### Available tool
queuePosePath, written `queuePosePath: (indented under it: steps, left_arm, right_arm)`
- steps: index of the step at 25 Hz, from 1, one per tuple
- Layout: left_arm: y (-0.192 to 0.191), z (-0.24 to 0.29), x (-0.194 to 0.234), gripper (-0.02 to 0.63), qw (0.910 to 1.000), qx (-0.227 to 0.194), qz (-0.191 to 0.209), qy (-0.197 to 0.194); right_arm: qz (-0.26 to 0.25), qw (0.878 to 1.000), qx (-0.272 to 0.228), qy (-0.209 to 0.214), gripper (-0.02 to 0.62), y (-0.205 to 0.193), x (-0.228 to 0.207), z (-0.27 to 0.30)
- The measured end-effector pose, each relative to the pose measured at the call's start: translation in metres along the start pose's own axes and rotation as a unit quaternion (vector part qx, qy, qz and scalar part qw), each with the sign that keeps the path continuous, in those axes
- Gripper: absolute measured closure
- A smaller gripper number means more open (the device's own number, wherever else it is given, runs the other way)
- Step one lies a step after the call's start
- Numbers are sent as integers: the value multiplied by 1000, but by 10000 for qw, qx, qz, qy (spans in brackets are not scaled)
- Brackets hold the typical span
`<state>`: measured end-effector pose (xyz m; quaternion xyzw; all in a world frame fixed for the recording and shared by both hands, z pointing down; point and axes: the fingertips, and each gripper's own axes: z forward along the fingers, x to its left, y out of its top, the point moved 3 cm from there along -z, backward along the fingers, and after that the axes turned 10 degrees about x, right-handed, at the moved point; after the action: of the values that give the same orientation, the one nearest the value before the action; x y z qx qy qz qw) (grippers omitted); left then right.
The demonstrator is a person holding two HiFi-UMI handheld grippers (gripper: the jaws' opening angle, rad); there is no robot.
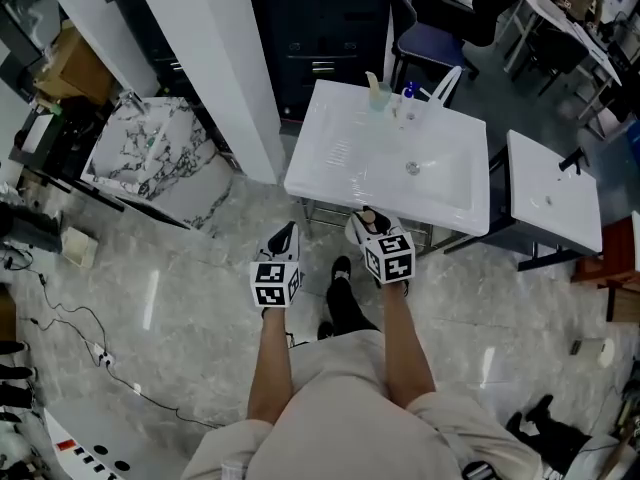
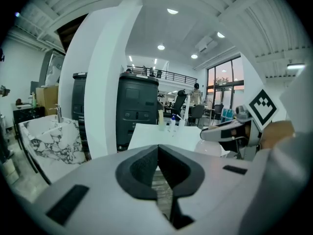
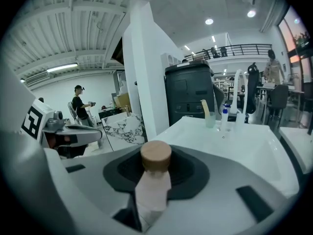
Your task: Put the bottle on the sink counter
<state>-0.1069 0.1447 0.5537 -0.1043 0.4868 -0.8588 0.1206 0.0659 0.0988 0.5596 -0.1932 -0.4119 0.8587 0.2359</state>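
Note:
A pale pink bottle (image 3: 152, 192) with a round wooden cap stands upright between the jaws of my right gripper (image 3: 155, 173), which is shut on it. In the head view that right gripper (image 1: 366, 220) hovers at the near edge of the white sink counter (image 1: 340, 158), and the bottle's brown cap (image 1: 367, 212) just shows at its tip. My left gripper (image 1: 286, 232) hangs to the left, over the floor just short of the counter, its jaws shut with nothing in them (image 2: 158, 153).
On the counter's far edge stand a cup with a stick (image 1: 376, 94), a small blue-capped bottle (image 1: 408, 94) and a white faucet (image 1: 444, 82). A second white basin (image 1: 553, 193) is at the right. A marble basin (image 1: 150, 148) and a white pillar (image 1: 225, 68) are at the left.

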Motion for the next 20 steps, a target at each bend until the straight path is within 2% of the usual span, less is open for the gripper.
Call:
queuePosePath:
  steps: [20]
  left_arm:
    - [98, 122, 60, 600, 9998, -103, -13, 167]
  right_arm:
    - [-247, 9992, 103, 286, 482, 97, -70, 111]
